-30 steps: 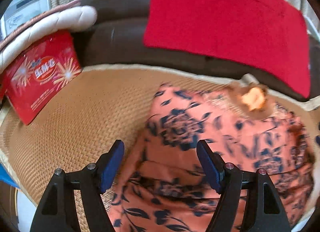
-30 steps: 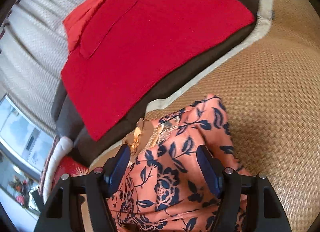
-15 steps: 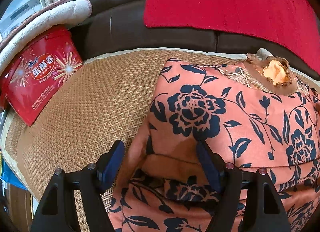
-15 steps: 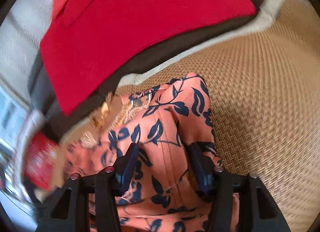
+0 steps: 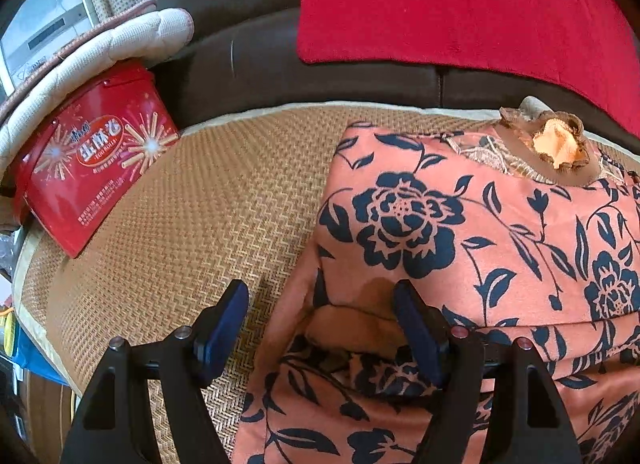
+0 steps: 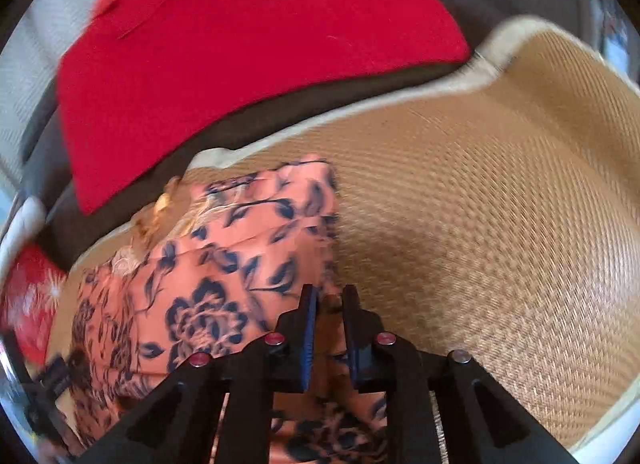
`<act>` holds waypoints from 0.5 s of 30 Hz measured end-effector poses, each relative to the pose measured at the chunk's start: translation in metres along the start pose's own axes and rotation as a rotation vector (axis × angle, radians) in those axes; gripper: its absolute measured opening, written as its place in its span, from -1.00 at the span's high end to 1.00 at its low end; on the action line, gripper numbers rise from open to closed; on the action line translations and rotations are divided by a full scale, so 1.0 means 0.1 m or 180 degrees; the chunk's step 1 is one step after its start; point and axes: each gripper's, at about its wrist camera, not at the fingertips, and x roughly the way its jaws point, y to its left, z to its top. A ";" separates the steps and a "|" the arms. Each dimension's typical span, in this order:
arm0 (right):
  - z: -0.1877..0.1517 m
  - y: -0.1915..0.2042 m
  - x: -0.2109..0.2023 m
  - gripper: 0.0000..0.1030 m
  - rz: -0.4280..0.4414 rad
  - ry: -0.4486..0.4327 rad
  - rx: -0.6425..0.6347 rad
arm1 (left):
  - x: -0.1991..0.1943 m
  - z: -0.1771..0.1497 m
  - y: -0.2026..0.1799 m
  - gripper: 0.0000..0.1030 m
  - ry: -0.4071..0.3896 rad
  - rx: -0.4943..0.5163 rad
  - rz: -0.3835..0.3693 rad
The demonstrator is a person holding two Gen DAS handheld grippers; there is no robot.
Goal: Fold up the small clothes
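Note:
A small salmon-pink garment with dark blue flowers [image 5: 472, 232] lies on a woven straw mat [image 5: 192, 223]. It has a brown lace collar with an orange rosette [image 5: 556, 143]. My left gripper [image 5: 320, 304] is open, its fingers astride the garment's left folded edge. In the right wrist view the garment [image 6: 208, 264] lies left of centre. My right gripper [image 6: 329, 304] is shut on the garment's right edge, with cloth pinched between the pads.
A red tin box [image 5: 92, 167] leans at the mat's left end under a quilted cream cushion [image 5: 120, 43]. A dark brown sofa back [image 5: 248, 47] with a red cloth [image 5: 460, 3] rises behind the mat. Bare mat [image 6: 500, 203] extends to the right.
My right gripper has closed from wide open onto the garment's right edge and swung sideways. My left gripper stayed open and the view dropped closer to the garment.

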 end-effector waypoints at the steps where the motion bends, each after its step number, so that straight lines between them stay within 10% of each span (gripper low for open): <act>1: 0.03 -0.06 -0.05 0.68 0.0046 -0.0070 0.0128 | -0.05 0.01 -0.02 -0.47 -0.0078 0.0023 -0.0001; 7: 0.04 0.23 -0.13 0.67 0.0415 -0.0300 -0.0153 | -0.32 0.02 -0.35 -0.47 -0.0467 0.0318 -0.0162; 15: -0.08 0.57 0.47 0.70 0.0165 0.0286 -0.0398 | -0.01 0.00 -0.58 -0.47 0.0120 0.0431 -0.0375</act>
